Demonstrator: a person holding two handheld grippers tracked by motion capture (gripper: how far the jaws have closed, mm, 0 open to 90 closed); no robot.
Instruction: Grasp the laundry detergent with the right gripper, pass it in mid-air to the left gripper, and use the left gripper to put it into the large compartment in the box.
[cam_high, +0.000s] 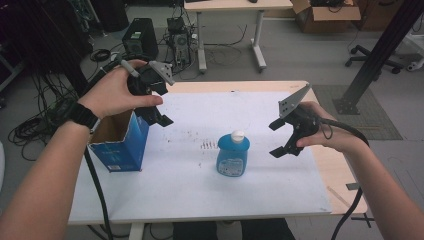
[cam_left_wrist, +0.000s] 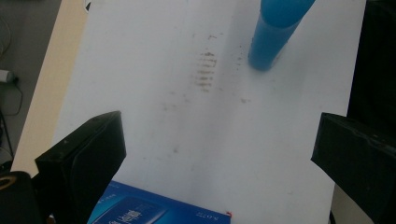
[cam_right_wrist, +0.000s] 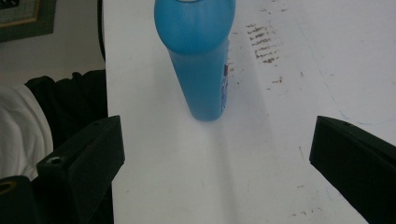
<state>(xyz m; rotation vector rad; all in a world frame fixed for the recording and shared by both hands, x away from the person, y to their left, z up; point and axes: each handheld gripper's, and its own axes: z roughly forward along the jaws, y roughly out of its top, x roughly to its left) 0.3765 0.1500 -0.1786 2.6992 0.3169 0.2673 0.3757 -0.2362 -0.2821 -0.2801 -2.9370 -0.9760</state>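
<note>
High view: white-topped table (cam_high: 200, 195), open blue carton (cam_high: 121, 142) at its left edge, blue bottle w/ white cap (cam_high: 233, 154) upright mid-table. Left gripper (cam_high: 159, 112) above the carton, right gripper (cam_high: 284, 137) just right of the bottle; both spread, empty. Approach step, prob.; next: right jaws straddle the bottle body, squeeze.

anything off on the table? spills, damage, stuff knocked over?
Nothing knocked over or spilled. The blue plastic bottle with a white cap stands upright, and the open-topped blue cardboard box stands at the table's left edge. The only oddity is brownish smudge marks on the white table sheet, left of the bottle; they look like dried stains.
</note>
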